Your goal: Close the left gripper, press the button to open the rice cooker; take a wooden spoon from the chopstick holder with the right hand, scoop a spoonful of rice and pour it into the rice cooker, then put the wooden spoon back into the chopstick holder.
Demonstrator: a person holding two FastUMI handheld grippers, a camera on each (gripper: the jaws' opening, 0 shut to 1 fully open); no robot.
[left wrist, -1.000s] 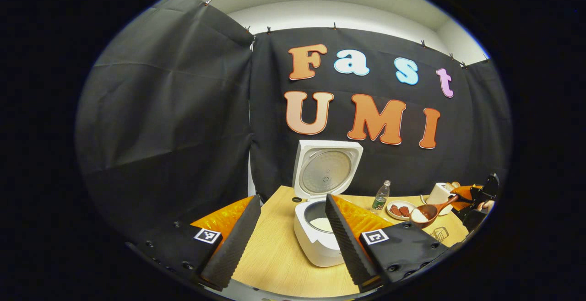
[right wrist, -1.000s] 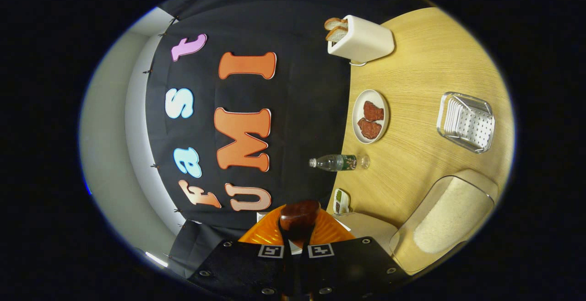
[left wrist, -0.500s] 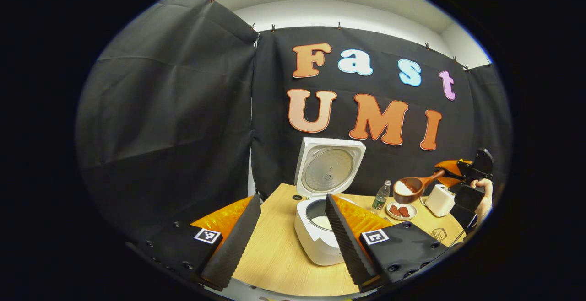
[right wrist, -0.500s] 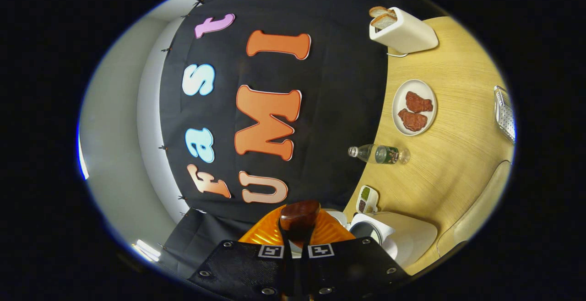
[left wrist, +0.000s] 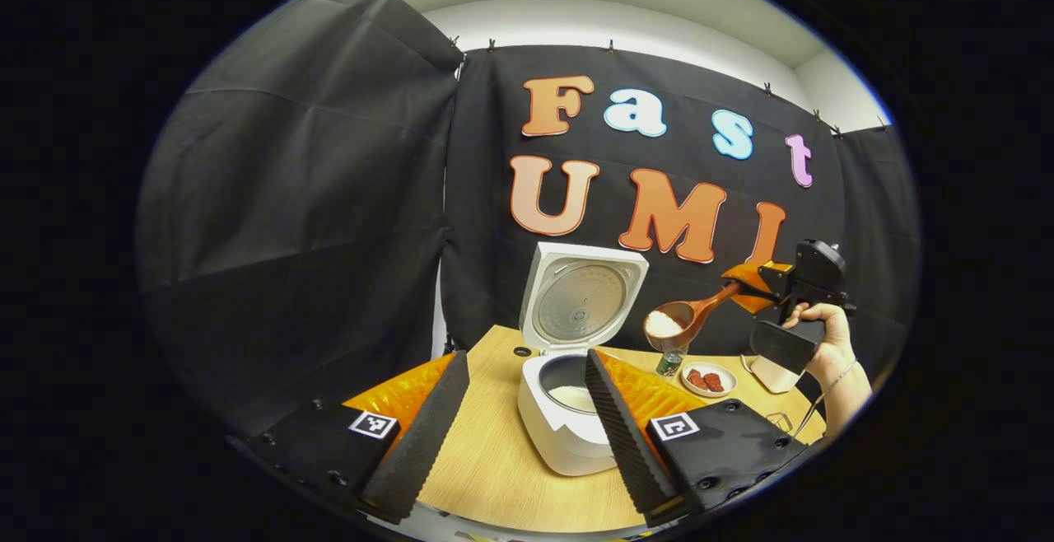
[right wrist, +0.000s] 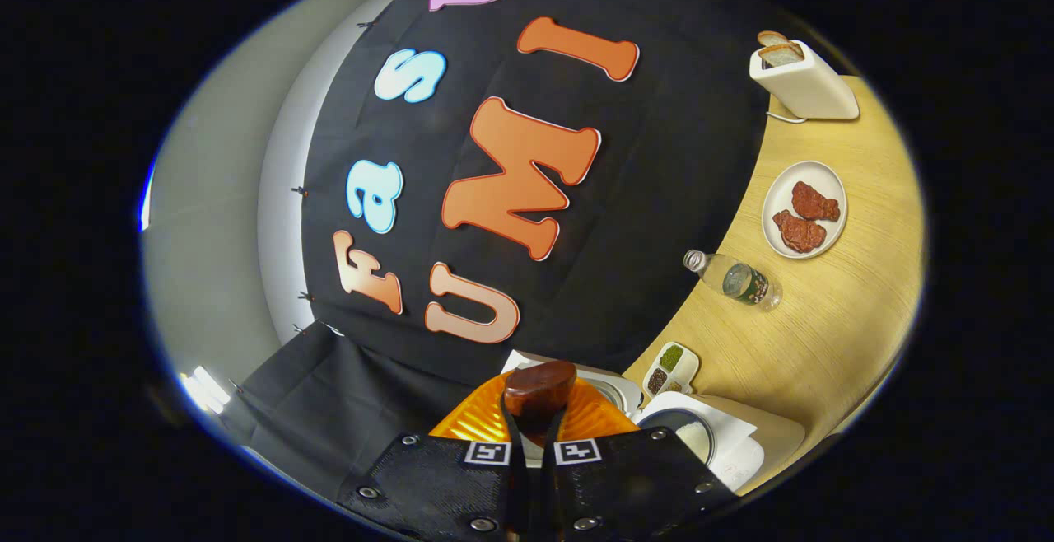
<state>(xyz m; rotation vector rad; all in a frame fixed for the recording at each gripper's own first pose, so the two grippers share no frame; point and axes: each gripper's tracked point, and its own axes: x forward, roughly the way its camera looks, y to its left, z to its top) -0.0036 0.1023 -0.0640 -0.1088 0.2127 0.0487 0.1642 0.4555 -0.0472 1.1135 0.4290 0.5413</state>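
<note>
Nearest us, our left tool [left wrist: 519, 431] hangs with fingers spread apart above the table [left wrist: 494, 476], framing the open rice cooker [left wrist: 564, 418]. Farther right, our right tool [left wrist: 745, 285] clamps the wooden spoon [left wrist: 679, 324], heaped with rice, just beside the cooker's raised lid.

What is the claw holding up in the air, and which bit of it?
The right gripper holds the wooden spoon by the end of its handle; the bowl carries rice. The left gripper holds nothing.

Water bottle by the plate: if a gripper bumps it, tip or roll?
The water bottle stands upright, tall and narrow, so it probably tips easily. It looks round and clear, so once down it would likely roll toward the plate. Probably light; its fill level is hard to judge.
</note>
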